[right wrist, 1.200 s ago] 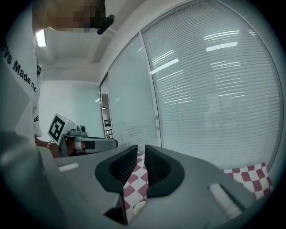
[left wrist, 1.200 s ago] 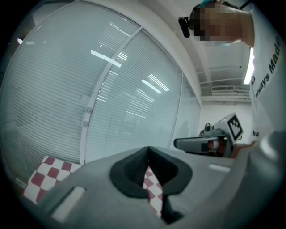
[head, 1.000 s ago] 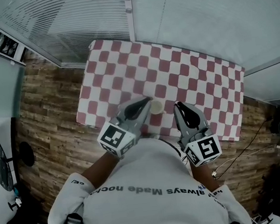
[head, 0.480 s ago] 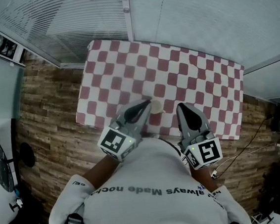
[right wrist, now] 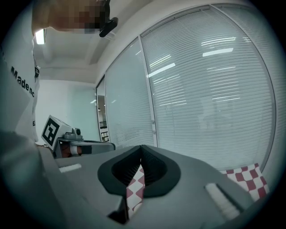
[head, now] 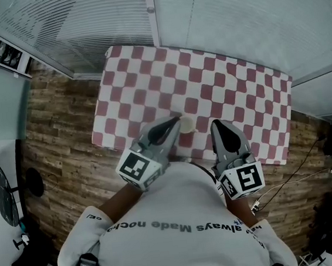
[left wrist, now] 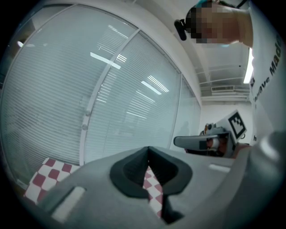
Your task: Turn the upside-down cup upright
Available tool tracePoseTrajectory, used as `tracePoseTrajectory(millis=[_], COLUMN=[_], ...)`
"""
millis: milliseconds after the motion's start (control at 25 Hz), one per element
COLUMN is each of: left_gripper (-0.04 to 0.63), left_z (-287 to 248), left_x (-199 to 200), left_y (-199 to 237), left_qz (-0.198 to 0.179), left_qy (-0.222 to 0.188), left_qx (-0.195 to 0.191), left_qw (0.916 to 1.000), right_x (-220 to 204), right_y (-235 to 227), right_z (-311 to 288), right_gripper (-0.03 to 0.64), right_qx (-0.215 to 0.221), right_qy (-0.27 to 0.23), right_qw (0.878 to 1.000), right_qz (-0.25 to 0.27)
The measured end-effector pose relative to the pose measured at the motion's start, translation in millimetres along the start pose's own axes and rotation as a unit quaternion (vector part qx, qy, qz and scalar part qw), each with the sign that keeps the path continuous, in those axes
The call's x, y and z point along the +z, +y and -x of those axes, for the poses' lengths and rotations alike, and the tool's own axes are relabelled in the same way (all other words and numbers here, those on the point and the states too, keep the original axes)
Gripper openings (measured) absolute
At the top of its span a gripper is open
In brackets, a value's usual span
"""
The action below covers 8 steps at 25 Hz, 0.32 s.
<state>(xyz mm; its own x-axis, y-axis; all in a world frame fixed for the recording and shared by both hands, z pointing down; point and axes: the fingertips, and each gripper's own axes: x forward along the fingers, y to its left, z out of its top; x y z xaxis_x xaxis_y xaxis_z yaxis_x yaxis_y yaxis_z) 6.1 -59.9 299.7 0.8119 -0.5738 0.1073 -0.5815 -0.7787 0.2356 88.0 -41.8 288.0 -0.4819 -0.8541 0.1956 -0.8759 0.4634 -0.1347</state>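
The person's white shirt fills the 6 o'clock part of the head view, with both arms reaching forward from it. The left gripper points toward 1 o'clock, and its tip lies just beside the cup, at the cup's 9 o'clock. I cannot tell whether the two touch. In the left gripper view its jaws are pressed together at the tips with nothing between them, and only checked cloth shows through the slit below. The right gripper points toward 12 o'clock, with its tip near the cup at the cup's 3 o'clock but clearly apart from it. In the right gripper view its jaws also meet tip to tip and are empty.

The cup is small and cream-coloured. It stands between the two gripper tips on the table, close to the middle of the table's near edge, at about 6 o'clock on the top. From above it reads as a pale round disc, so I cannot tell which end is up. A red-and-white checked cloth covers the table. Wooden floor shows at the table's 9 o'clock. At 12 o'clock, beyond the far edge, a glass wall with slatted blinds rises.
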Motion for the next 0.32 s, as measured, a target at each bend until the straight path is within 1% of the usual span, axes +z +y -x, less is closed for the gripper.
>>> tracePoseTrajectory(millis=[160,320], left_gripper=[0.005,0.005], left_z=[0.0,1.0], left_x=[0.7,-1.0], left_y=[1.9,5.6], left_qz=[0.000,0.009], left_qy=[0.000,-0.003], left_qx=[-0.001,0.002], left_qw=[1.0000,1.0000], right_x=[0.1,-0.5], right_y=[0.9,2.3], right_z=[-1.2,-4.1], right_gripper=[0.002,0.002], right_qx=[0.000,0.001], right_qy=[0.002,0.003], right_qw=[1.000,1.000], right_qz=[0.002,0.002])
